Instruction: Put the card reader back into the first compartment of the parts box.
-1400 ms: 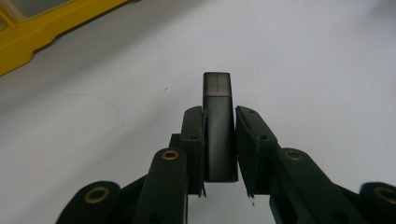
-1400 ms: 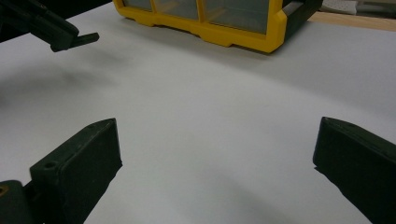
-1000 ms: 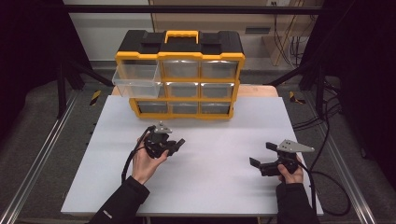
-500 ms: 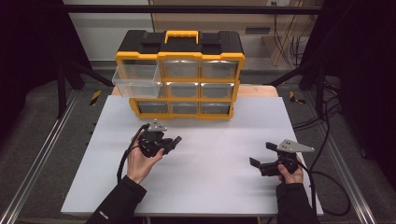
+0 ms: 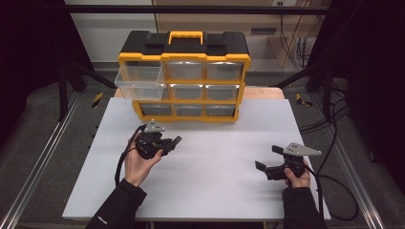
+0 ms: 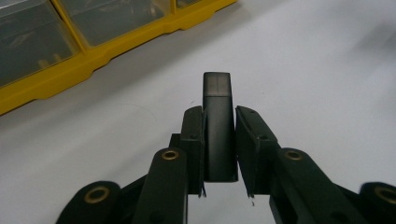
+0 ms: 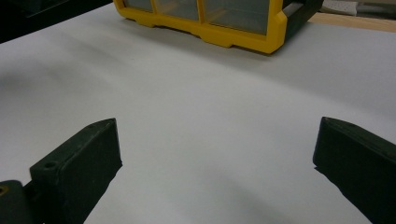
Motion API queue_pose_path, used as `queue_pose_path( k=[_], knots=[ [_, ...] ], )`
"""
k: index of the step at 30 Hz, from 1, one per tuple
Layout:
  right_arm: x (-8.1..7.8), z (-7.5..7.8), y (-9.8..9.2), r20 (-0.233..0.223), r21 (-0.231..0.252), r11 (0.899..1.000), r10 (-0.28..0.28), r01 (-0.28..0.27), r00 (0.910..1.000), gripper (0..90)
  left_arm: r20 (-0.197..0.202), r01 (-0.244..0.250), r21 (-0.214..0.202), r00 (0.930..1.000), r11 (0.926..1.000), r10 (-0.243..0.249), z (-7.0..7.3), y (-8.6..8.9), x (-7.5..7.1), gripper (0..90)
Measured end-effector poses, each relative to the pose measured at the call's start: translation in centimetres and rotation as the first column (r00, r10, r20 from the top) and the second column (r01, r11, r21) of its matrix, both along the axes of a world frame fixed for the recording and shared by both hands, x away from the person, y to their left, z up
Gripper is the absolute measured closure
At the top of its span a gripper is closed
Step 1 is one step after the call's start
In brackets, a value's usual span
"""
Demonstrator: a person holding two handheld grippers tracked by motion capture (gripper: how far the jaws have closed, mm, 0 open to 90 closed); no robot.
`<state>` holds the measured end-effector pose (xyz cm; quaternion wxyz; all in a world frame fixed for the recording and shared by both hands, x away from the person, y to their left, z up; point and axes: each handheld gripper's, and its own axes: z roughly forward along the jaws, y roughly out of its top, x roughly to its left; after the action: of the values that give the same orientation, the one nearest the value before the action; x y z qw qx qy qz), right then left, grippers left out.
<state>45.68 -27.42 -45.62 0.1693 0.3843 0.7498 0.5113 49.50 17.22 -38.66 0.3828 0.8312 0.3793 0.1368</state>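
Black block: we see a small dark bar (image 6: pixel 217 133) clamped in the left gripper (image 5: pixel 165 143), above the white table (image 5: pixel 215 191) at about 9 o'clock from the table's middle.
Long axis: we read it as running straight along the jaws, with its squared free end sticking out past the tips.
Pointing: in the high view we see that end aimed toward 2 o'clock, at the space in front of the yellow organizer (image 5: pixel 184 76).
Left jaws: we see them closed most of the way, both pads (image 6: pixel 194 140) pressed on the block's long sides.
Right gripper (image 5: pixel 268 158): we see it at about 4 o'clock on the table, well apart from the left one, its jaws spread wide with only bare table between them.
Organizer: we see it at 12 o'clock, a black top with a yellow handle and three rows of clear drawers.
Open drawer (image 5: pixel 139 82): we see the top-left one pulled out toward 9 o'clock side of the case front; it looks bare inside.
Other drawers: we see them pushed in; we cannot tell what they hold through the cloudy fronts.
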Motion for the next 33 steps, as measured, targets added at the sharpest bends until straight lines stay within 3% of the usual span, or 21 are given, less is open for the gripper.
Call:
queue_pose_path(
  k=[9,22,33],
  knots=[
    [0.0,0.0,0.0,0.002,0.001,1.0,0.0,0.0,1.0,1.1,0.011,-0.022,-0.02,0.9997,0.9996,0.022,0.6,0.9,-0.1,72.8],
    [0.0,0.0,0.0,0.001,0.0,1.0,0.001,-0.001,1.0,1.1,0.034,-0.035,-0.007,0.9988,0.9994,0.035,1.5,1.7,-0.2,72.8],
    [0.0,0.0,0.0,0.0,0.001,1.0,0.001,-0.001,1.0,1.1,0.043,-0.051,-0.019,0.9977,0.9985,0.052,2.1,2.7,-0.3,72.8]
  ],
)
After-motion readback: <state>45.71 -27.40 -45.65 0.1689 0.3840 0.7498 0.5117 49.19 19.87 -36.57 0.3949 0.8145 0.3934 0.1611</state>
